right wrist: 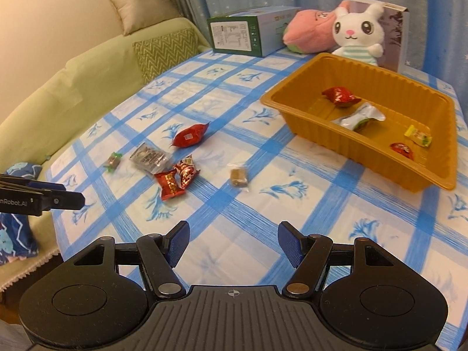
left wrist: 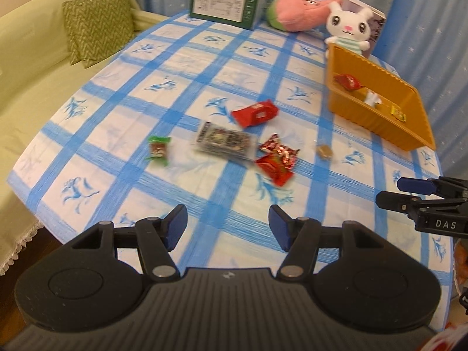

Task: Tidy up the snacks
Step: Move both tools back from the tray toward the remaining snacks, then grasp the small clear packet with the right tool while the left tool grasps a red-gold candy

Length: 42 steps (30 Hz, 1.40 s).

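Observation:
Loose snacks lie mid-table: a red packet (left wrist: 255,113) (right wrist: 190,136), a grey clear packet (left wrist: 224,141) (right wrist: 150,157), two red foil wrappers (left wrist: 276,161) (right wrist: 175,180), a green-wrapped candy (left wrist: 158,149) (right wrist: 114,161) and a small brown candy (left wrist: 324,151) (right wrist: 239,175). An orange tray (left wrist: 362,117) (right wrist: 336,140) at the right holds several snacks. My left gripper (left wrist: 228,226) is open and empty above the near table edge; it also shows in the right wrist view (right wrist: 63,194). My right gripper (right wrist: 234,244) is open and empty; it also shows in the left wrist view (left wrist: 392,191).
A green box (left wrist: 231,1) (right wrist: 248,33), a pink plush (left wrist: 295,10), a white bunny plush (left wrist: 348,29) (right wrist: 356,33) and a grey box (right wrist: 395,32) stand along the far edge. A green sofa (left wrist: 38,67) with cushions lies left of the table.

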Available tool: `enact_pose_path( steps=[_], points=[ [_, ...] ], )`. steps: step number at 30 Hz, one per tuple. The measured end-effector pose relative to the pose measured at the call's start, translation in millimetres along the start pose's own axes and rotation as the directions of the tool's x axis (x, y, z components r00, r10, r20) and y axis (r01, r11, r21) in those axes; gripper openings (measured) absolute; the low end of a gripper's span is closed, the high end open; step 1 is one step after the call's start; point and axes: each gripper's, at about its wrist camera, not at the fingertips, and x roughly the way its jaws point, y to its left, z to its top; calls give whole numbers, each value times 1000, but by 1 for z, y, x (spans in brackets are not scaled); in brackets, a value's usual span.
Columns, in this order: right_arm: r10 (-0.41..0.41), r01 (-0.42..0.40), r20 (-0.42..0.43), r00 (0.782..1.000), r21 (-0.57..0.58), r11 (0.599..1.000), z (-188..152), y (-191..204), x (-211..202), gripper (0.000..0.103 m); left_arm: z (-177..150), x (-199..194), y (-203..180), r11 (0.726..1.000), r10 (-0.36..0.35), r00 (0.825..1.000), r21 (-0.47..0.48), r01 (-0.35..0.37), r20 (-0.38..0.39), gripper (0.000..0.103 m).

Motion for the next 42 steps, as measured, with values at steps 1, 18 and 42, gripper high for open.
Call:
enact_pose_path(
  steps=[1, 18, 42],
  points=[
    [2, -2, 0, 1000, -3, 1000, 1, 1, 4, 67, 0, 0, 3, 1000, 5, 1000, -5, -5, 1, 59],
    [-20, 24, 45, 999, -92, 996, 28, 8, 65, 56, 6, 23, 28, 999, 33, 999, -41, -34, -16, 59],
    [-103, 105, 16, 995, -128, 986, 38, 9, 117, 22, 23, 53, 4, 999, -24, 999, 34, 25, -21, 58]
  ],
)
